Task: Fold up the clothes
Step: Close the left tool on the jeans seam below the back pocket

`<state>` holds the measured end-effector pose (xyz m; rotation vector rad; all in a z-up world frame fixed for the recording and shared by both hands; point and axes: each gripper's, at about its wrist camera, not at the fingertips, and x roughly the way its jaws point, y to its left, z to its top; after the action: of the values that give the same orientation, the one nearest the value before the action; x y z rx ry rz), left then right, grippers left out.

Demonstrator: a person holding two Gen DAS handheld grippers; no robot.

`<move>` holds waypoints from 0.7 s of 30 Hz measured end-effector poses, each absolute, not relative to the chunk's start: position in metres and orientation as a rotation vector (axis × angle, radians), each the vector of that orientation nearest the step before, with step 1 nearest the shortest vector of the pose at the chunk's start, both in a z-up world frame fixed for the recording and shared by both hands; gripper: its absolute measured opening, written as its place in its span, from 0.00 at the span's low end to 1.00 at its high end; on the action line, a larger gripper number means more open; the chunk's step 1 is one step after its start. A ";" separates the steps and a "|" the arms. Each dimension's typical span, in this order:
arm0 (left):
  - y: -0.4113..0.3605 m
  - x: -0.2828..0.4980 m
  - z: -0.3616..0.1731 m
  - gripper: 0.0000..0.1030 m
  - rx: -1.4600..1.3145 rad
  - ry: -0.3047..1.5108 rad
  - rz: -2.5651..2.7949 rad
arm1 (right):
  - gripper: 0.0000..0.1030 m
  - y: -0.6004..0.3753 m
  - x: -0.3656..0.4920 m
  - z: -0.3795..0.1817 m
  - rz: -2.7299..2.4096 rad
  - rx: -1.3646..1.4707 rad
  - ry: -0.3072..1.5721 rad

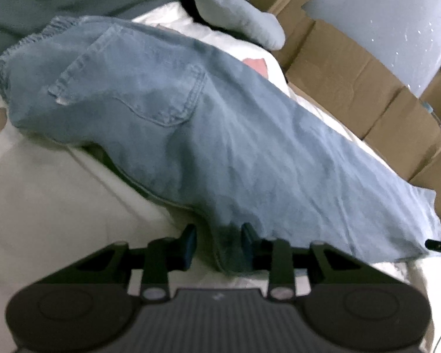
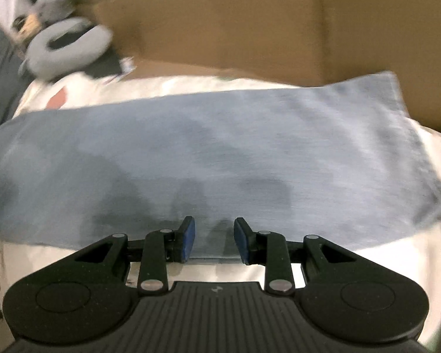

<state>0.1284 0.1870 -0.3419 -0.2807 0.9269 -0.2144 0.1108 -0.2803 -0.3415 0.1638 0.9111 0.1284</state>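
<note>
white bedding [image 1: 44,176] carries jeans [image 1: 220,147]; left claw [image 1: 219,242] seemingly pinches them, right claw [image 2: 214,239] parted above.

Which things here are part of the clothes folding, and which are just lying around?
Part of the job: jeans, left gripper, right gripper.

Just lying about: grey neck pillow, cardboard boxes, white bedding.

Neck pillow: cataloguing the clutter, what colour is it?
Light grey neck pillow, clearest in the right wrist view.

Jeans [image 2: 208,153] motion-smeared – weave perhaps unreadable; left end cut off.
</note>
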 end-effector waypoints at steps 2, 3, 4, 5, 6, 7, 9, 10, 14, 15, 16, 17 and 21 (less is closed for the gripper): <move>0.185 0.129 -0.343 0.36 -0.284 0.936 -0.220 | 0.36 -0.294 0.106 -0.340 0.082 0.183 0.897; 0.184 0.130 -0.344 0.37 -0.288 0.941 -0.226 | 0.36 -0.300 0.103 -0.340 0.061 0.194 0.892; 0.184 0.131 -0.344 0.38 -0.293 0.945 -0.232 | 0.36 -0.308 0.101 -0.340 0.044 0.206 0.890; 0.183 0.131 -0.345 0.38 -0.297 0.950 -0.238 | 0.36 -0.315 0.099 -0.341 0.026 0.219 0.886; 0.182 0.132 -0.346 0.38 -0.302 0.954 -0.244 | 0.36 -0.321 0.097 -0.341 0.004 0.232 0.881; 0.182 0.133 -0.347 0.38 -0.310 0.958 -0.248 | 0.36 -0.328 0.095 -0.342 -0.017 0.245 0.876; 0.182 0.134 -0.350 0.39 -0.327 0.964 -0.251 | 0.36 -0.341 0.093 -0.344 -0.057 0.271 0.866; 0.182 0.134 -0.351 0.40 -0.328 0.963 -0.251 | 0.36 -0.348 0.092 -0.345 -0.077 0.277 0.860; 0.183 0.133 -0.356 0.42 -0.330 0.959 -0.252 | 0.36 -0.367 0.091 -0.353 -0.152 0.280 0.846; 0.183 0.134 -0.358 0.42 -0.331 0.959 -0.252 | 0.36 -0.372 0.091 -0.356 -0.170 0.287 0.845; 0.182 0.133 -0.358 0.42 -0.324 0.959 -0.255 | 0.37 -0.377 0.091 -0.358 -0.190 0.296 0.843; 0.182 0.133 -0.358 0.43 -0.316 0.958 -0.259 | 0.37 -0.382 0.091 -0.360 -0.209 0.307 0.840; 0.184 0.133 -0.358 0.43 -0.317 0.972 -0.268 | 0.45 -0.400 0.089 -0.368 -0.273 0.366 0.824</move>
<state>0.1325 0.1835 -0.3584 -0.3170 0.9722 -0.2681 0.0893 -0.4002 -0.3680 0.3659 0.8236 -0.2726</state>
